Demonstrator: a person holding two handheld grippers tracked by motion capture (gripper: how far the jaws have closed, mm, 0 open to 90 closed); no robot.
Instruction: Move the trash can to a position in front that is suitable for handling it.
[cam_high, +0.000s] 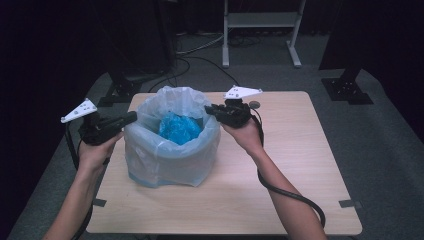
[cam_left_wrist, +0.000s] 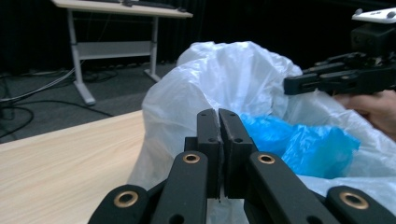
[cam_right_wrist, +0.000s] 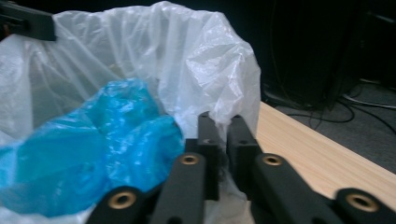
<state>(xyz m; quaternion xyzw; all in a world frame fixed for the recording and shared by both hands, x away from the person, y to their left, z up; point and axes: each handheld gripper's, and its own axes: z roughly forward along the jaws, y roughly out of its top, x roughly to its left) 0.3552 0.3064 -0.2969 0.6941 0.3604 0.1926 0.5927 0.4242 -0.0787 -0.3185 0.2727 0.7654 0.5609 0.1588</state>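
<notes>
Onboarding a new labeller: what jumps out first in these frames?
A translucent white plastic bag lining a round bin stands at the middle-left of the light wooden table, with a crumpled bright blue plastic bag inside it. The left gripper and right gripper meet its rim from opposite sides, each with black fingers shut on the white film.
</notes>
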